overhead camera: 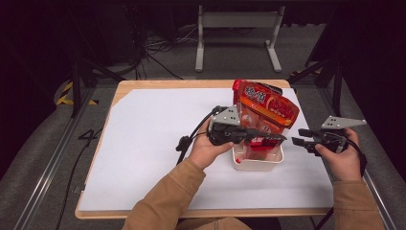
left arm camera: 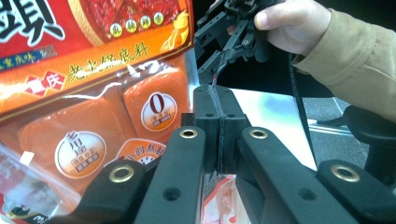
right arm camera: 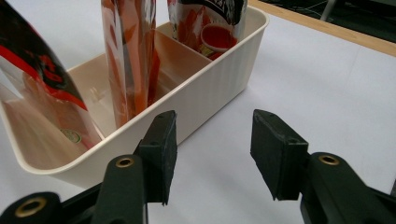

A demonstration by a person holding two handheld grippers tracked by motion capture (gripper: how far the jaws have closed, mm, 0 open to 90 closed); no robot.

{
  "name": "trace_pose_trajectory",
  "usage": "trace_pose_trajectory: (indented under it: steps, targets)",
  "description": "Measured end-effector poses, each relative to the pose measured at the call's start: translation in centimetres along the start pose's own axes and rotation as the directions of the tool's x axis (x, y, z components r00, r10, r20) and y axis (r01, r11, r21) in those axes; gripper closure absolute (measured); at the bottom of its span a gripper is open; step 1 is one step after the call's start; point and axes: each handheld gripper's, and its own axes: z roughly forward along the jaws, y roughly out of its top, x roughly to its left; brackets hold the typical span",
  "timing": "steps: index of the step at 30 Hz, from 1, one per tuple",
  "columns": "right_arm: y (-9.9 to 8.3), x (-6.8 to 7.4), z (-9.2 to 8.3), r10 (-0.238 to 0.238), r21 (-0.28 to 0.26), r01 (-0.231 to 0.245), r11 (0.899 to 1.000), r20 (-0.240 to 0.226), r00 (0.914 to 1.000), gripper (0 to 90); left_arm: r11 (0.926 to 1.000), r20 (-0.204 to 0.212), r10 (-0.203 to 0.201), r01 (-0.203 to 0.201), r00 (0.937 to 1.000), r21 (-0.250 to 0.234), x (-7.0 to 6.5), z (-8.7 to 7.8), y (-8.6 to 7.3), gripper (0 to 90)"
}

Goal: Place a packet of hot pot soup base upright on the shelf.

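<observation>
The table, under a white sheet, carries everything, and the white bin serves as the landmark: it sits on the sheet toward the table's right side, nearer the person's edge than the far one. The large red seasoning pack stands in the bin and leans away toward the far edge, its printed top rising well above the rim. In the right gripper view the bin shows inner dividers, with a clear-and-red pouch upright in one compartment and another packet at the far end.

The left gripper reaches in from the bin's left, lying across the space just above the rim in front of the pack. In the left gripper view the left gripper has its jaws pressed flat together; a thin edge of film seems to run up between the pads, but whether the pack beside them is truly pinched I cannot tell.

The right gripper hangs just right of the bin, apart from it. Seen up close, the right gripper stands moderately wide over bare sheet with nothing between the pads
</observation>
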Motion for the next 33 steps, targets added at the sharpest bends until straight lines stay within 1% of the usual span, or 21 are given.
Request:
trace_pose_trajectory:
  steps: [4, 5, 6, 7, 8, 9, 12, 14, 19, 20, 21, 25, 26, 27, 29, 30, 31, 32, 33]
  targets:
    - [0.1, 0.1, 0.1, -0.004, 0.001, 0.004, 1.000, -0.003, 1.0000, 51.2, 0.9999, 0.001, -0.011, 0.011, 0.9999, 0.002, 0.2, 0.0, -0.4, 89.8]
    - [0.1, 0.1, 0.2, -0.005, 0.002, 0.005, 1.000, -0.003, 1.0000, 51.1, 1.0000, 0.002, -0.005, 0.005, 1.0000, 0.005, 0.2, 0.0, -0.4, 89.7]
    - [0.1, 0.1, 0.2, -0.004, 0.002, 0.004, 1.000, -0.004, 1.0000, 51.0, 0.9999, 0.002, -0.016, 0.016, 0.9999, 0.004, 0.2, 0.1, -0.5, 89.6]
    - [0.1, 0.1, 0.2, -0.004, 0.002, 0.004, 1.000, -0.004, 1.0000, 51.0, 0.9999, 0.003, -0.013, 0.013, 0.9999, 0.007, 0.3, 0.1, -0.6, 89.5]
    - [0.1, 0.1, 0.2, -0.004, 0.002, 0.004, 1.000, -0.004, 1.0000, 50.9, 0.9997, 0.005, -0.022, 0.022, 0.9997, 0.011, 0.3, 0.0, -0.7, 89.4]
    - [0.1, 0.0, 0.2, -0.003, 0.001, 0.003, 1.000, -0.004, 1.0000, 50.9, 0.9997, 0.006, -0.020, 0.020, 0.9998, 0.010, 0.4, 0.0, -0.7, 89.3]
    - [0.1, 0.0, 0.2, -0.002, 0.003, 0.002, 1.000, -0.005, 1.0000, 50.8, 0.9993, 0.002, -0.023, 0.023, 0.9997, 0.028, 0.4, 0.0, -0.9, 89.2]
    - [0.1, 0.0, 0.3, -0.005, 0.002, 0.005, 1.000, -0.004, 1.0000, 50.5, 0.9983, -0.004, -0.024, 0.024, 0.9997, 0.053, 0.4, 0.1, -1.1, 89.1]
    - [0.2, 0.1, 0.5, -0.007, 0.008, 0.007, 1.000, -0.007, 1.0000, 50.4, 0.9976, -0.015, -0.045, 0.046, 0.9989, 0.053, 0.5, -0.1, -1.4, 87.6]
    - [0.2, 0.1, 0.5, -0.008, 0.008, 0.008, 1.000, -0.008, 0.9999, 50.4, 0.9976, -0.016, -0.044, 0.045, 0.9989, 0.052, 0.5, -0.1, -1.5, 86.0]
    - [0.3, 0.1, 0.5, -0.007, 0.007, 0.007, 1.000, -0.010, 0.9999, 50.4, 0.9973, -0.015, -0.055, 0.055, 0.9984, 0.049, 0.6, -0.2, -1.5, 85.5]
    - [0.3, 0.1, 0.5, -0.008, 0.009, 0.009, 1.000, -0.010, 0.9999, 50.3, 0.9976, -0.022, -0.053, 0.054, 0.9984, 0.044, 0.5, -0.3, -1.6, 80.8]
    - [0.3, 0.1, 0.6, -0.009, 0.011, 0.010, 1.000, -0.011, 0.9999, 50.2, 0.9973, -0.016, -0.058, 0.059, 0.9982, 0.044, 0.5, -0.4, -1.6, 80.1]
    - [0.3, 0.1, 0.6, -0.010, 0.010, 0.010, 1.000, -0.011, 0.9999, 50.1, 0.9972, -0.016, -0.061, 0.062, 0.9980, 0.042, 0.4, -0.5, -1.6, 77.6]
    - [0.3, 0.1, 0.6, -0.010, 0.011, 0.010, 1.000, -0.011, 0.9999, 50.1, 0.9973, -0.021, -0.062, 0.063, 0.9978, 0.039, 0.4, -0.5, -1.6, 73.0]
    - [0.3, 0.1, 0.6, -0.010, 0.011, 0.010, 1.000, -0.011, 0.9999, 50.0, 0.9972, -0.033, -0.065, 0.066, 0.9973, 0.034, 0.4, -0.6, -1.6, 73.0]
    - [0.3, 0.1, 0.6, -0.008, 0.012, 0.008, 1.000, -0.013, 0.9999, 49.8, 0.9970, -0.032, -0.069, 0.070, 0.9971, 0.032, 0.4, -0.6, -1.6, 68.4]
    - [0.3, 0.1, 0.7, -0.007, 0.012, 0.007, 1.000, -0.013, 0.9999, 49.7, 0.9969, -0.026, -0.074, 0.075, 0.9969, 0.025, 0.4, -0.7, -1.6, 66.8]
    - [0.3, 0.1, 0.7, -0.007, 0.012, 0.007, 1.000, -0.014, 0.9999, 49.7, 0.9967, -0.024, -0.079, 0.079, 0.9966, 0.016, 0.4, -0.7, -1.6, 61.9]
